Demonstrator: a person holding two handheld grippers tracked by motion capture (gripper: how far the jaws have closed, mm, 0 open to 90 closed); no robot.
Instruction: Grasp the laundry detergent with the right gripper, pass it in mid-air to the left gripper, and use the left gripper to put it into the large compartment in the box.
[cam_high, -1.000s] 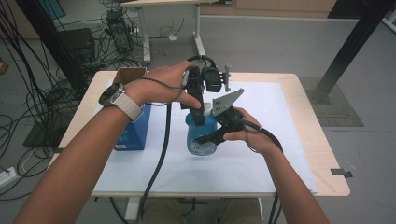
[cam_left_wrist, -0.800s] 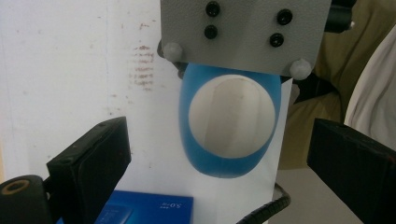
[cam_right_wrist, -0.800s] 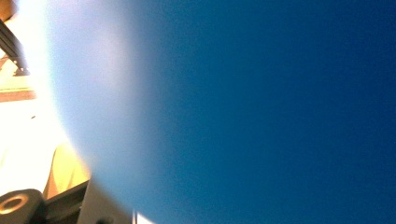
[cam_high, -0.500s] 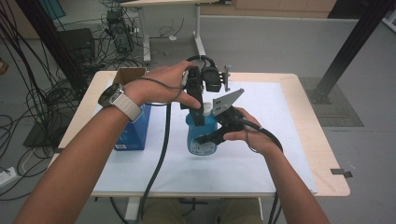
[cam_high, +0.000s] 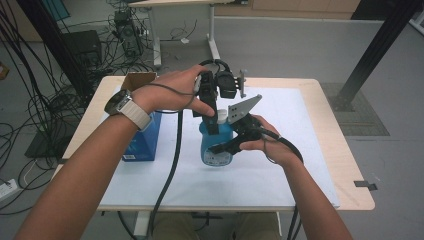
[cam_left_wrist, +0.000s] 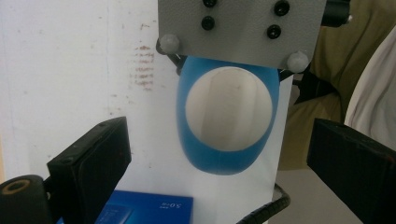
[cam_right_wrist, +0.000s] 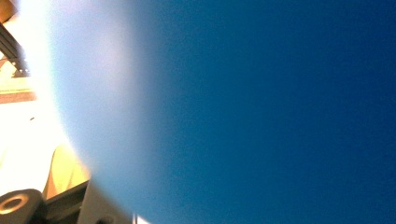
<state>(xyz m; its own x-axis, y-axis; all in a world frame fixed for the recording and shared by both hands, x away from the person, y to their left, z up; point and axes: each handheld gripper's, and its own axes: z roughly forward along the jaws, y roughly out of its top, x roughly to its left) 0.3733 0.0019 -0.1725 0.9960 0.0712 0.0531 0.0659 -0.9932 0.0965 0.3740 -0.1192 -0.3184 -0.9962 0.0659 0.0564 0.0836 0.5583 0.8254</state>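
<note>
The right gripper (cam_high: 220, 145) has its jaws clamped on the body of the blue bottle (cam_high: 216, 147), which stands upright near the middle of the bench (cam_high: 320, 125) on a white sheet (cam_high: 280, 165); in the right gripper view the bottle's blue wall sits blurred right against the lens. The left gripper (cam_high: 212, 122) points down over the bottle's white cap (cam_left_wrist: 228, 109), its jaws spread wide to either side of the cap without touching it. That gripper's grey plate (cam_left_wrist: 240, 30) covers the far edge of the bottle in the left gripper view. Left of the bottle stands a blue box (cam_high: 142, 142), partly hidden by the left forearm (cam_high: 95, 165), with a brown cardboard box (cam_high: 137, 80) just beyond it.
</note>
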